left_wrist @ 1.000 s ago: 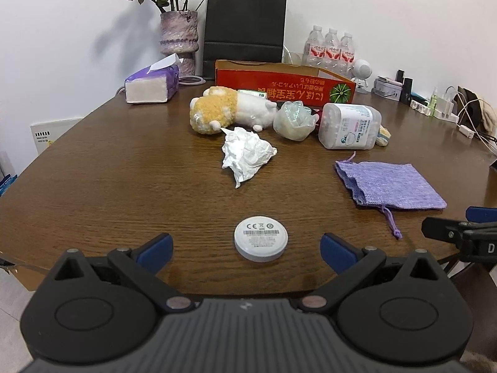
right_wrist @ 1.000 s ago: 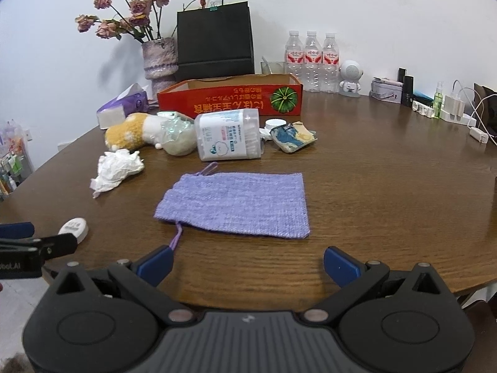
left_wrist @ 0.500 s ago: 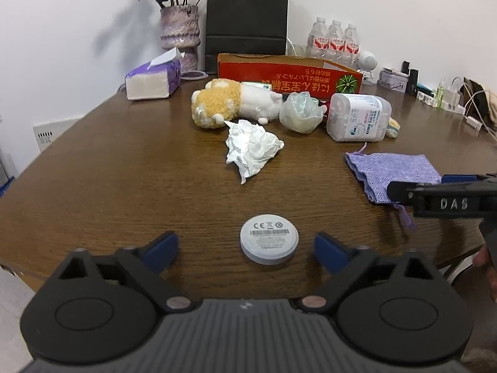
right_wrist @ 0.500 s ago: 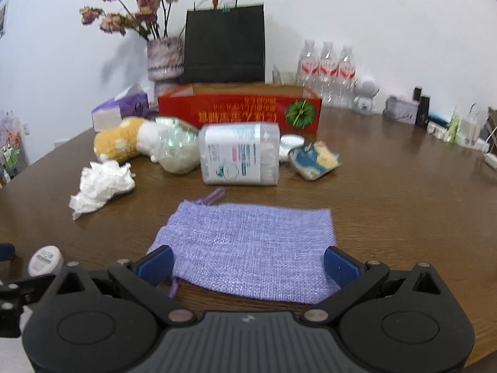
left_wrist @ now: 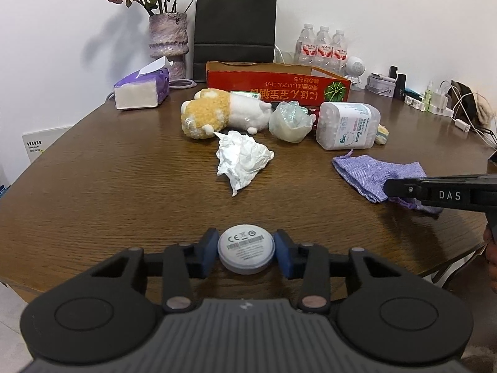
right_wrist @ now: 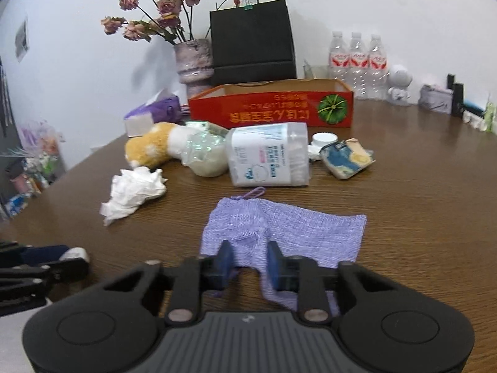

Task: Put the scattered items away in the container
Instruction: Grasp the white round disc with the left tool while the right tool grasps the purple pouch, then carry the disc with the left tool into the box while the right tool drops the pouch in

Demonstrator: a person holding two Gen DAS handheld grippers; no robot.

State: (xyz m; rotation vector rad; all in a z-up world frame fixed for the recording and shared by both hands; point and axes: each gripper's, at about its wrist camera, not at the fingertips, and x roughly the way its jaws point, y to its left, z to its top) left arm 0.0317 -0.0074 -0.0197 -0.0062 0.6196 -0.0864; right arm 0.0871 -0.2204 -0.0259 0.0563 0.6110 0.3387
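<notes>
A round white puck (left_wrist: 246,245) lies near the table's front edge. My left gripper (left_wrist: 246,251) is closing on it, and both blue pads touch its sides. My right gripper (right_wrist: 250,261) is closing on the near edge of the purple drawstring pouch (right_wrist: 295,227), and the cloth bunches up between its pads. Farther back lie a crumpled tissue (left_wrist: 242,158), a plush toy (left_wrist: 217,115), a clear plastic wrapper (left_wrist: 289,121), a cotton swab jar (left_wrist: 348,130) and a small blue-yellow purse (right_wrist: 346,158). The open red box (left_wrist: 279,88) stands behind them.
A purple tissue pack (left_wrist: 141,91) sits at the back left. A vase of flowers (left_wrist: 167,40), a black paper bag (left_wrist: 234,31) and water bottles (left_wrist: 323,48) line the wall. Chargers and cables (left_wrist: 441,102) crowd the far right. The wooden table (left_wrist: 108,186) curves round at the front.
Both grippers' jaws have come together: the left onto the puck, the right onto the pouch. The right gripper moved forward over the pouch's near edge, which is now bunched.
</notes>
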